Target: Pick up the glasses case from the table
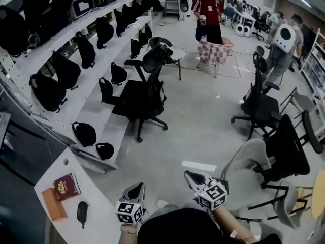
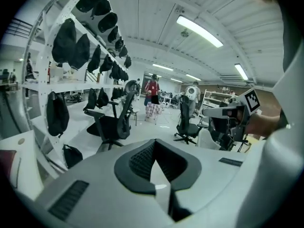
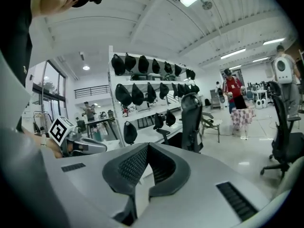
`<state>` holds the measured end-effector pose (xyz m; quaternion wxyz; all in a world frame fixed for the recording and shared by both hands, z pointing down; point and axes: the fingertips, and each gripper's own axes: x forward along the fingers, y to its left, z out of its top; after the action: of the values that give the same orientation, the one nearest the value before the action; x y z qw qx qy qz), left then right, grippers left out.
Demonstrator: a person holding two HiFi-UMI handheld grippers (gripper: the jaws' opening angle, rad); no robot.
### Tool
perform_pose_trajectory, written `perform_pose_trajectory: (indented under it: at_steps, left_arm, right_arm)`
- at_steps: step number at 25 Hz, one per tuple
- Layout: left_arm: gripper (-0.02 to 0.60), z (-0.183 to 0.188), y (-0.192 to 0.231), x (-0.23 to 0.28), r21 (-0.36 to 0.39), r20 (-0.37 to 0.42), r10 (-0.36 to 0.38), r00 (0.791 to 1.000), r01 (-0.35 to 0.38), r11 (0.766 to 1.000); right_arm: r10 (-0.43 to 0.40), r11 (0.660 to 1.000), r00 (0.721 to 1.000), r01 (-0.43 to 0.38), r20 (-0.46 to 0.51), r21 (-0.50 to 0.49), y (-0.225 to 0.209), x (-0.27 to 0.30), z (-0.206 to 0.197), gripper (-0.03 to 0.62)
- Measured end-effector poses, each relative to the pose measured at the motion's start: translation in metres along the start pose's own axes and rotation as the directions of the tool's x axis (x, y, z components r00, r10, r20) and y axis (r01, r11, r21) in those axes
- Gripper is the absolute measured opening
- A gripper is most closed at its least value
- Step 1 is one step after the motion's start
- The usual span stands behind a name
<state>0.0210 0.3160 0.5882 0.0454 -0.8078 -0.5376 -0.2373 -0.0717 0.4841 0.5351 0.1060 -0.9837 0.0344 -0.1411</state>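
The glasses case (image 1: 82, 213) is a small dark oval pouch lying on the white table (image 1: 99, 215) at the lower left of the head view. It does not show in either gripper view. My left gripper (image 1: 136, 187) hangs in the air to the right of the table, apart from the case, pointing out over the floor. Its jaws (image 2: 155, 142) meet with nothing between them. My right gripper (image 1: 190, 175) is further right, also over the floor. It is shut and empty (image 3: 148, 146).
A red book (image 1: 67, 186) and an orange block (image 1: 53, 204) lie on the table near the case. Shelves of black bags (image 1: 48, 90) run along the left. Two bags (image 1: 84, 133) sit on the low ledge. Black office chairs (image 1: 144, 93) (image 1: 264, 105) stand on the floor, with people at the back (image 1: 208, 9).
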Motion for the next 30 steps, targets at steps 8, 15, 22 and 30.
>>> perform_pose_trajectory:
  at_steps: [8,15,22,30]
  left_arm:
    - [0.018,-0.024,0.086,-0.070,-0.109,0.019,0.258,0.966,-0.255,0.961]
    - [0.018,-0.053,0.145,-0.168,-0.289,0.058,0.542,0.838,-0.506,0.813]
    - [0.018,-0.083,0.178,-0.255,-0.456,0.025,0.763,0.646,-0.672,0.584]
    - [0.018,-0.122,0.204,-0.322,-0.549,-0.111,0.896,0.430,-0.778,0.305]
  right_arm:
    - [0.281,0.956,0.957,-0.285,-0.072,-0.066,0.070,0.110,0.015,0.028]
    - [0.554,0.791,0.805,-0.589,-0.212,-0.166,0.187,0.190,0.021,0.028]
    - [0.756,0.501,0.544,-0.839,-0.364,-0.214,0.314,0.251,0.013,0.028]
    - [0.815,0.191,0.250,-0.968,-0.523,-0.165,0.434,0.306,-0.019,0.029]
